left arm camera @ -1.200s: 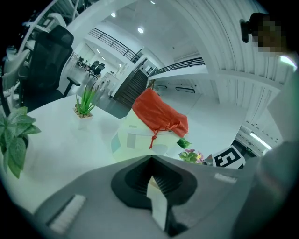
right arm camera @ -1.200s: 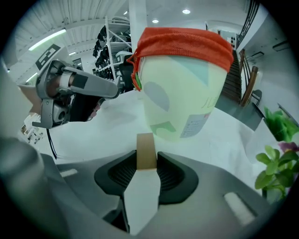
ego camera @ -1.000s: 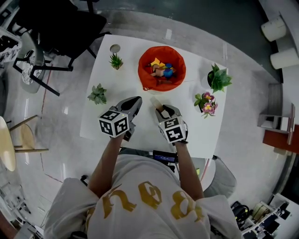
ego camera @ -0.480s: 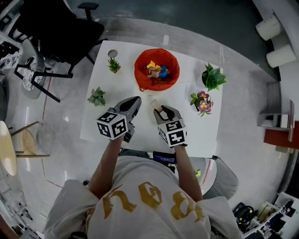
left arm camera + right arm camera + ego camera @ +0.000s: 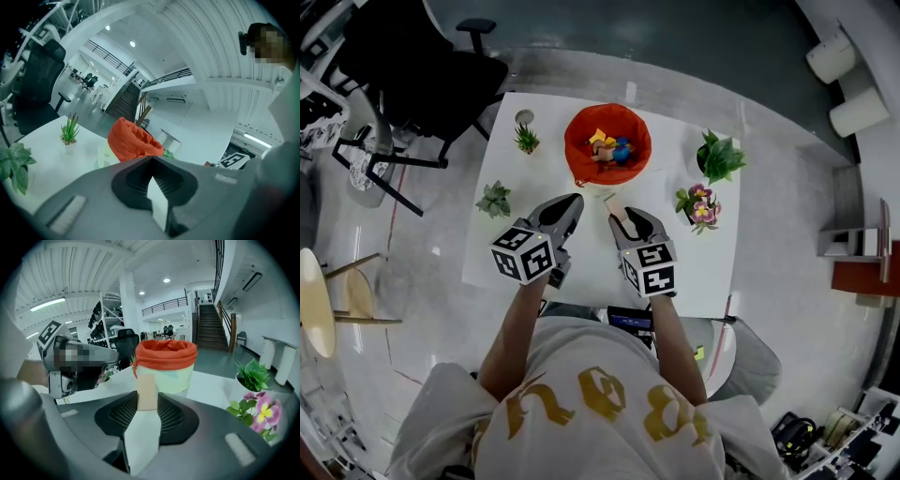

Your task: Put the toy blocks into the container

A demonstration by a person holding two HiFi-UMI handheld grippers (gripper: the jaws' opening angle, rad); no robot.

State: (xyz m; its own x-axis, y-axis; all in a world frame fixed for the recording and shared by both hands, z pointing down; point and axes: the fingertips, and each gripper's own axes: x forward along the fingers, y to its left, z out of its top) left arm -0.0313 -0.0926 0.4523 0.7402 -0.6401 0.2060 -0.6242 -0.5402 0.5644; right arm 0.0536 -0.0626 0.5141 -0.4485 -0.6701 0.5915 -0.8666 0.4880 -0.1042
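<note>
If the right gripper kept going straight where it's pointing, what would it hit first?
Most likely the red-lined container, dead ahead of its jaws; the wooden block it holds would touch first. Distance is hard to judge.

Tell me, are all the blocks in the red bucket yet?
Almost. Several blocks already sit in the red container. The right tool grips one tan block, not dropped in yet. The left tool is shut and empty, and no loose blocks show on the table.

The left gripper (image 5: 565, 208) and right gripper (image 5: 630, 221) now sit higher above the desk (image 5: 698, 272), the right lifting its tan block (image 5: 612, 202); the red container (image 5: 573, 150) looks smaller, farther below.
</note>
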